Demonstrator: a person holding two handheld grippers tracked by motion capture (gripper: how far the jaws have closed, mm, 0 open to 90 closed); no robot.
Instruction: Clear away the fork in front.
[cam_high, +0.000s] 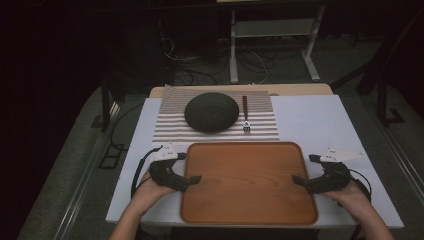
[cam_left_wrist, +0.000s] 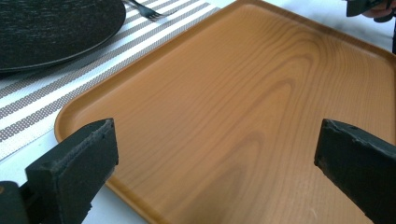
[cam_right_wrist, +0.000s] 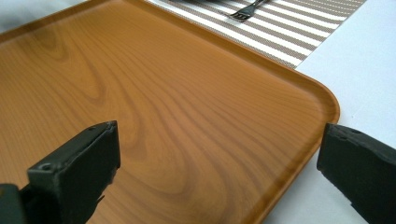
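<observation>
I have the wooden tray (cam_high: 248, 182) lying between my two tongs, its long axis running 9 to 3 o'clock. The left gripper (cam_high: 192, 179) sits at its 9 o'clock rim, the right gripper (cam_high: 298, 181) at 3, equally near. Both sets of jaws stand wide, holding nothing. The tray is bare, orange-brown and grain-swirled, at the table's near edge.

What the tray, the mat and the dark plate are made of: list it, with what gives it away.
Tray: looks like wood or a wood-look laminate, smooth satin finish; curved grain bands show across it.
Mat: seems woven fabric or vinyl; fine dotted weave in brown and white stripes.
Dark plate: material unclear, perhaps ceramic; matt black with fine ringed lines.
</observation>
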